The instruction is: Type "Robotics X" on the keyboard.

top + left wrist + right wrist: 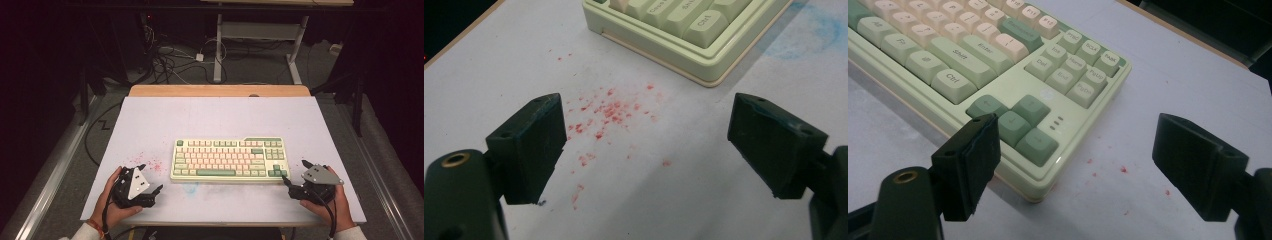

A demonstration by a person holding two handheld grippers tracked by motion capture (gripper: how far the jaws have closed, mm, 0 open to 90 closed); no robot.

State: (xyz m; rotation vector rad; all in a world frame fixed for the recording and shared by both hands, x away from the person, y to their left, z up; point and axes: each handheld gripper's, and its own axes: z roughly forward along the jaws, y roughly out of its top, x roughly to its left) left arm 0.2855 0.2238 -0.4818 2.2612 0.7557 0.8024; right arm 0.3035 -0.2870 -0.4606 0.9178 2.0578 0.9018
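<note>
White tabletop [150,120] carries my keyboard [230,159] at center. Left gripper [147,177] at 8 o'clock and right gripper [295,176] at 4 both gape, empty. Key legends blur; red specks [606,115] sharpen close up.

Table [150,120] brightly lit, surroundings dark, pictures slightly soft.

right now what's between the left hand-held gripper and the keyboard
Just bare table scattered with red specks, seen in the left gripper view; the open left hand-held gripper is not touching the keyboard.
</note>
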